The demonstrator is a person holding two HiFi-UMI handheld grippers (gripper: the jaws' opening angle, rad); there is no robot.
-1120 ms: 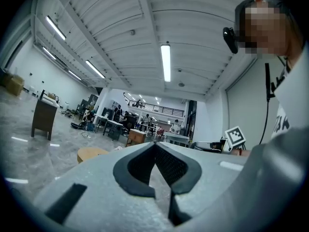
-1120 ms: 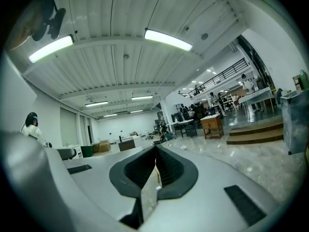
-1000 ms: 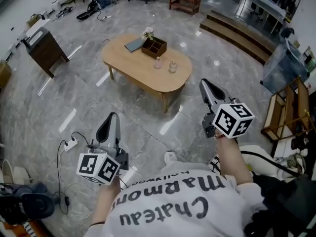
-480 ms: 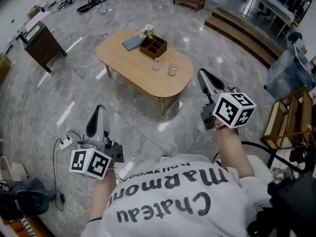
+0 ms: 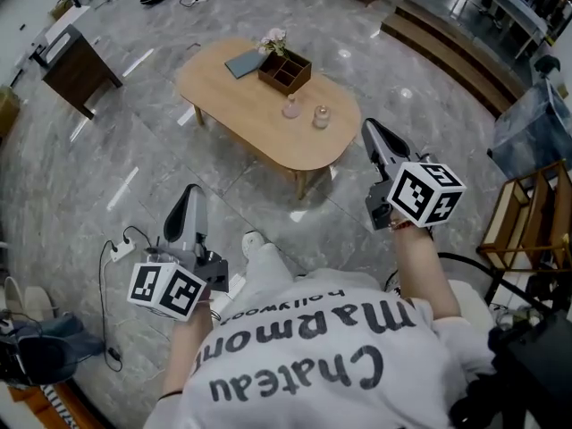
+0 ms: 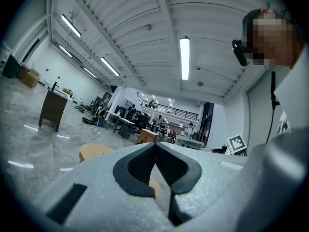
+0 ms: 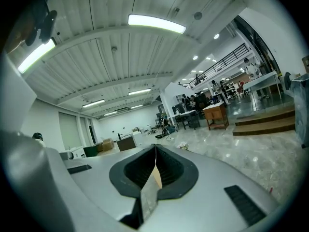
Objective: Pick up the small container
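Two small containers stand on the oval wooden table (image 5: 241, 114): a pinkish bottle (image 5: 291, 107) and a clear jar (image 5: 321, 116). Behind them are a brown divided box (image 5: 285, 70) holding flowers and a grey-blue book (image 5: 243, 63). My left gripper (image 5: 191, 193) hangs over the floor, well short of the table, its jaws shut and empty (image 6: 155, 146). My right gripper (image 5: 369, 127) is raised just off the table's right end, apart from the jar, jaws shut and empty (image 7: 155, 149). The table's edge (image 6: 94, 151) shows low in the left gripper view.
A dark cabinet (image 5: 76, 61) stands at the far left. A power strip with cable (image 5: 122, 250) lies on the marble floor by my left side. Steps (image 5: 456, 52) run across the back right, and a wooden rack (image 5: 527, 213) stands at the right edge.
The table has come a little closer and shifted right in view. A shoe has stepped forward into sight between the grippers. Both grippers stay shut.
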